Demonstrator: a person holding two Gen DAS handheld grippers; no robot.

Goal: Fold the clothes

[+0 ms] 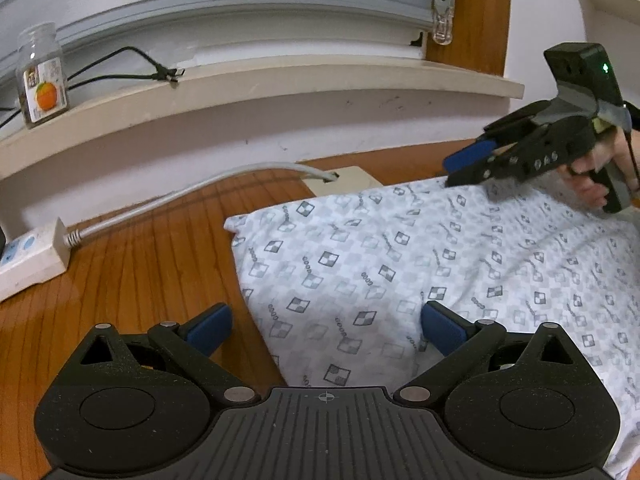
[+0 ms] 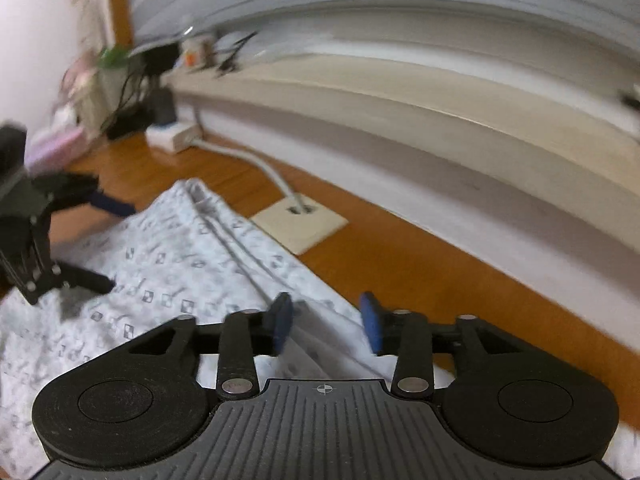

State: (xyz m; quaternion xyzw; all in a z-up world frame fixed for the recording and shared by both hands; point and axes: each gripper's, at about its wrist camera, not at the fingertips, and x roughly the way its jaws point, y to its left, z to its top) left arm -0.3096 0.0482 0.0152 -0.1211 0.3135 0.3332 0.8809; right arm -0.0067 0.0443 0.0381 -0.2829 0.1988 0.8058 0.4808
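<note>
White cotton garment (image 1: 420,264) printed with small grey checkered squares, lying flat on an orange-brown wooden floor (image 1: 132,264) beside a white wall; its folded left edge faces the bare boards.

Far left, on a beige window ledge (image 1: 256,84): a clear glass jar (image 1: 40,76) with an orange-fruit label, upright, and a thin black cable (image 1: 132,68) lying next to it.

On the floor below: a white power strip (image 1: 32,256), whose grey cord (image 1: 180,192) runs to a cream square floor socket plate (image 1: 344,184) just beyond the garment's far edge.

Centre foreground: the black left gripper (image 1: 326,330) with blue pads, jaws spread wide. One fingertip stands over the bare boards, the other over the cloth, and the garment's edge lies between them ungripped.

Right: the black right gripper (image 2: 326,322), held in a person's hand (image 1: 596,176), poised low over the garment's far side. Its blue-padded jaws are parted about halfway, straddling a seamed edge (image 2: 240,248) of the cloth without pinching it.

Upper right: a clear plastic blind-cord pull (image 1: 443,20) hanging on a bead chain before a wooden window frame (image 1: 480,16).
</note>
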